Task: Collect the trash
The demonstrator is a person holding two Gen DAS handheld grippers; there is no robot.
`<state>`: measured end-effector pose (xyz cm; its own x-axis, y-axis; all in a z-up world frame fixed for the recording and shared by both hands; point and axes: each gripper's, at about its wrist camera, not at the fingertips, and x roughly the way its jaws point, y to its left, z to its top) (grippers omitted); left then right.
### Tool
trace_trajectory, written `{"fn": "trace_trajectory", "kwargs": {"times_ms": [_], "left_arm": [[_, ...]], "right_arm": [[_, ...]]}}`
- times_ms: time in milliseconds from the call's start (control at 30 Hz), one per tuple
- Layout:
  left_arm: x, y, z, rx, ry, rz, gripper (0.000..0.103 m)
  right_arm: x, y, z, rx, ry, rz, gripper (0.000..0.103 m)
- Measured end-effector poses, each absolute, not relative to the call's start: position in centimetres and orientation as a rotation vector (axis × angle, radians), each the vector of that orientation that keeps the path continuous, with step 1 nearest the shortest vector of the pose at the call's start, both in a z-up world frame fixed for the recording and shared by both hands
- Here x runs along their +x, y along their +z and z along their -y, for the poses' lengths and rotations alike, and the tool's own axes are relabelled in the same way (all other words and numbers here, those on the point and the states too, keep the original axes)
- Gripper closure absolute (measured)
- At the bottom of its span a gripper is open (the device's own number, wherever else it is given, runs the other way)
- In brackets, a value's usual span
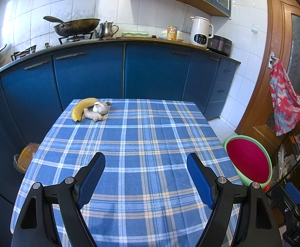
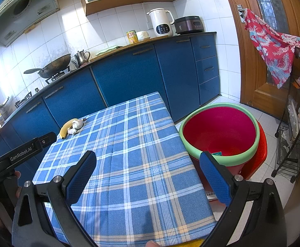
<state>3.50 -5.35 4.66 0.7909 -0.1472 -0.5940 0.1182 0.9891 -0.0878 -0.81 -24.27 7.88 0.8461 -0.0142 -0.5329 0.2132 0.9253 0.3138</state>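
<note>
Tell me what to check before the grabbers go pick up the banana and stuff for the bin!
1. Left gripper open and empty: ok.
2. Right gripper open and empty: ok.
3. Banana, garlic bulb and ginger root together at the table's far corner: ok.
4. Checked tablecloth bare between grippers and pile: ok.
5. Red bin beside the table, open: ok.
6. Bin empty: cannot tell.

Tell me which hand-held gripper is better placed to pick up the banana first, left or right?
Probably the left hand-held gripper. Its jaws are open and empty, and the banana lies at the far left corner of the table, on its side. The right hand-held gripper is nearer the red basin.
</note>
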Motion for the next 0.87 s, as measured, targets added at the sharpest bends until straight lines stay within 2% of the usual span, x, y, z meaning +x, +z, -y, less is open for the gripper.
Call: {"fn": "trace_trajectory", "kwargs": {"times_ms": [867], "left_arm": [[3.30,5.10,5.21,-0.048,-0.140,-0.644,0.021]], "right_arm": [[-0.74,7.91,24.06,0.373,-0.123,-0.553,0.004]]}}
